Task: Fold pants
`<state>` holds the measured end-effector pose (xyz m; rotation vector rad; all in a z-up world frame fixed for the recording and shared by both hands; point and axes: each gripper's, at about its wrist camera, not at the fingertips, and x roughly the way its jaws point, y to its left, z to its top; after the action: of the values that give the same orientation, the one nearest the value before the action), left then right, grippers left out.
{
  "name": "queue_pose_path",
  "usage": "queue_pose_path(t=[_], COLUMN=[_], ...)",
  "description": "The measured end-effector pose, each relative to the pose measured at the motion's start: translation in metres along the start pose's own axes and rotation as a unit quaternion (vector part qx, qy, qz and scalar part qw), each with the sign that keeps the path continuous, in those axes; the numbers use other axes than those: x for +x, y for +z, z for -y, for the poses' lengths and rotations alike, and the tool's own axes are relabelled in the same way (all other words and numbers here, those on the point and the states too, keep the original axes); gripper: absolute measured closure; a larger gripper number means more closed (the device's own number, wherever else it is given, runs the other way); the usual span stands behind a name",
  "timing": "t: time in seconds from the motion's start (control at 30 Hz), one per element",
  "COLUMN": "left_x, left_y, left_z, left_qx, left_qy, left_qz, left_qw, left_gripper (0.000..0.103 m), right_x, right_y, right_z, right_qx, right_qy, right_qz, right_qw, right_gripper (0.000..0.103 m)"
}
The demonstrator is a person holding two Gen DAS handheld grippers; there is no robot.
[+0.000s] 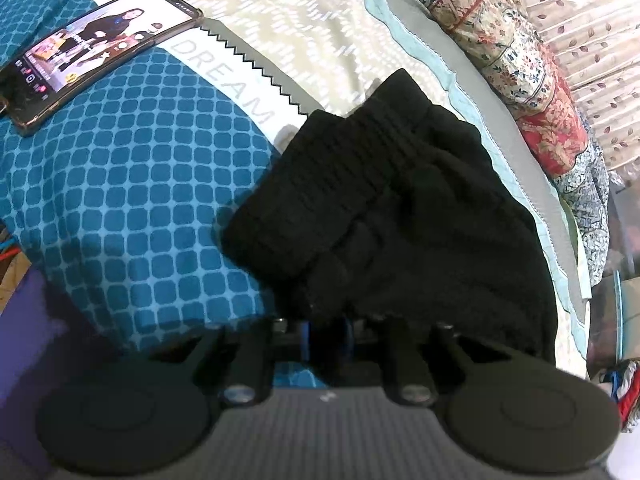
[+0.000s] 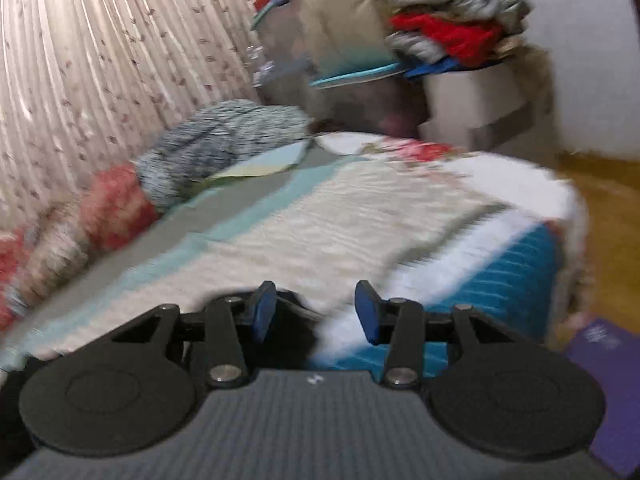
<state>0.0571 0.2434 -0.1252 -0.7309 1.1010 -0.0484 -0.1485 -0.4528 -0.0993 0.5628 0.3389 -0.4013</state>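
Lying in a soft, ribbed black heap, the pants (image 1: 384,200) rest on the bed (image 1: 132,208), across its teal grid-patterned cover and cream woven blanket (image 1: 304,32), a glossy phone (image 1: 96,48) well apart; the left hand-held gripper (image 1: 328,332) is pinched narrowly on their near edge. In the blurred right wrist view, the right hand-held gripper (image 2: 316,312) stands part-open and empty above the blanket, its blue pads (image 2: 368,312) apart.

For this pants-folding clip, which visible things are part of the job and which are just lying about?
Part of the job:
- black ribbed-waist fabric pants, bunched on the bed
- left tool, shut on the pants
- right tool, open, holding nothing

Lying about:
- smartphone with lit screen
- floral patchwork quilt
- pile of red and grey clothes
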Motion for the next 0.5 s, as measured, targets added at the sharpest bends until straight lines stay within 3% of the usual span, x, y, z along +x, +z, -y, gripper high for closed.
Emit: queue_pose_path(t=[0.07, 0.1, 0.17, 0.27, 0.3, 0.33, 0.4, 0.5], left_x=[-0.001, -0.001, -0.003, -0.005, -0.007, -0.008, -0.011, -0.018], left_y=[-0.001, -0.001, -0.002, -0.003, -0.003, -0.004, -0.006, -0.008], left_z=[-0.002, -0.002, -0.002, 0.0, 0.001, 0.003, 0.006, 0.015], left_qx=[-0.003, -0.004, -0.005, 0.0, 0.002, 0.004, 0.01, 0.018], left_qy=[-0.002, -0.003, -0.004, -0.005, -0.006, -0.008, -0.01, -0.022], left_qz=[0.001, 0.001, 0.001, 0.002, 0.002, 0.003, 0.004, 0.007], left_qw=[1.0, 1.0, 1.0, 1.0, 1.0, 1.0, 0.9999, 0.9996], left_gripper=[0.088, 0.088, 0.088, 0.088, 0.088, 0.088, 0.088, 0.089], right_x=[0.022, 0.035, 0.072, 0.128, 0.141, 0.151, 0.155, 0.127], right_y=[0.012, 0.014, 0.015, 0.004, 0.001, -0.001, 0.005, 0.038], right_z=[-0.028, -0.043, -0.07, -0.086, -0.086, -0.087, -0.085, -0.091], right_qx=[-0.022, -0.04, -0.085, -0.096, -0.095, -0.1, -0.081, -0.037], right_qy=[0.005, 0.003, -0.01, -0.062, -0.07, -0.08, -0.074, -0.024], right_qz=[-0.02, -0.038, -0.096, -0.209, -0.229, -0.239, -0.232, -0.138], right_qw=[1.0, 0.998, 0.992, 0.971, 0.966, 0.962, 0.966, 0.989], right_gripper=[0.051, 0.044, 0.035, 0.036, 0.047, 0.077, 0.085, 0.088])
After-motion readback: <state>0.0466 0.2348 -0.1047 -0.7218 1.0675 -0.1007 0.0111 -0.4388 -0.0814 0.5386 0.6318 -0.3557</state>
